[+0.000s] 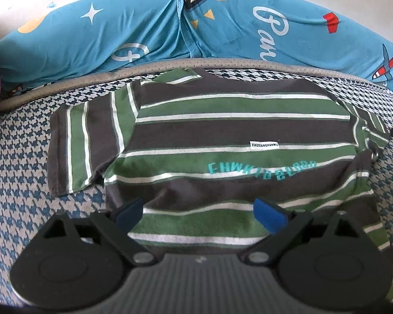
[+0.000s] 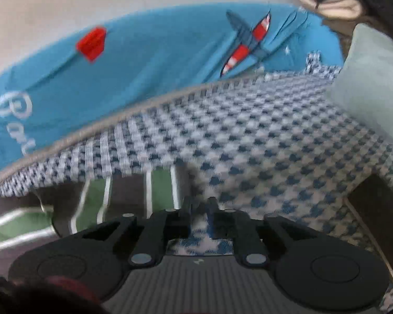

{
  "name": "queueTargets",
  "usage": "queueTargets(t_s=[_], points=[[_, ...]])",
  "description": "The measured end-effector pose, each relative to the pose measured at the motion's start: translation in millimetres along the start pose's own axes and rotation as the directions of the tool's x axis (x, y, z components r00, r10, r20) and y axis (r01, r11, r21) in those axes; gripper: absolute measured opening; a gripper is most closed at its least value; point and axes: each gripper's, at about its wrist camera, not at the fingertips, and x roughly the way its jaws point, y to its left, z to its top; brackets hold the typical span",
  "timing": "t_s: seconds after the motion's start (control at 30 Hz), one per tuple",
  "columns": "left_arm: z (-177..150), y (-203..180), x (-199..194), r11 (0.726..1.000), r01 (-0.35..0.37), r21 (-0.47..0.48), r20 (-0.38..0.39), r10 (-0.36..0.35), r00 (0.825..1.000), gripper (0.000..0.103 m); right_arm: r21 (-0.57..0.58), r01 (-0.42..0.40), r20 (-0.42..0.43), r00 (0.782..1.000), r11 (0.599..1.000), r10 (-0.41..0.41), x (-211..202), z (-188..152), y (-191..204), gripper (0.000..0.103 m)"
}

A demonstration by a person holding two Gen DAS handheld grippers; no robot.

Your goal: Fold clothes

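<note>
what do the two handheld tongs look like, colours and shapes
Both are matte black. The left tongs have two rounded teardrop side plates, silver pivot pins, a ribbed grey centre body and blue pads on the fingers. The right tongs share that build, with blue only faintly visible on the inner finger faces.

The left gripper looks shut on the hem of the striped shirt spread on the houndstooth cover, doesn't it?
Not quite: the left wrist view shows the left gripper open, its blue pads wide apart over the hem of the striped shirt. The shirt does lie spread on the houndstooth cover.
</note>
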Motion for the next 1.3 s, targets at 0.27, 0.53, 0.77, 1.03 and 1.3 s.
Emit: queueTargets(t_s=[0.27, 0.53, 0.77, 1.03, 1.3], points=[[1.2, 3.5, 2.6, 1.000, 0.000, -0.015, -0.015, 0.000, 1.000, 0.099, -0.091, -0.281, 0.065, 0.956, 0.955, 0.287, -10.2, -1.7, 30.9, 0.017], [3.3, 8.9, 6.0, 0.999, 0.004, -0.032, -0.037, -0.006, 0.999, 0.100, -0.174, -0.437, 0.038, 0.892, 0.882, 0.450, -12.4, -16.8, 72.7, 0.021], [4.4, 14.7, 7.0, 0.998, 0.014, -0.063, -0.055, -0.018, 0.998, 0.100, -0.215, -0.514, 0.028, 0.847, 0.830, 0.531, -5.9, -20.3, 102.3, 0.021], [4.8, 17.7, 8.7, 0.997, 0.018, -0.069, -0.061, -0.022, 0.998, 0.100, -0.248, -0.573, 0.004, 0.806, 0.781, 0.592, 6.2, -23.4, 140.6, 0.031], [5.7, 20.9, 9.3, 0.996, 0.018, -0.083, -0.062, -0.023, 0.998, 0.101, -0.287, -0.561, -0.041, 0.817, 0.776, 0.576, 28.6, -34.6, 160.4, 0.045]])
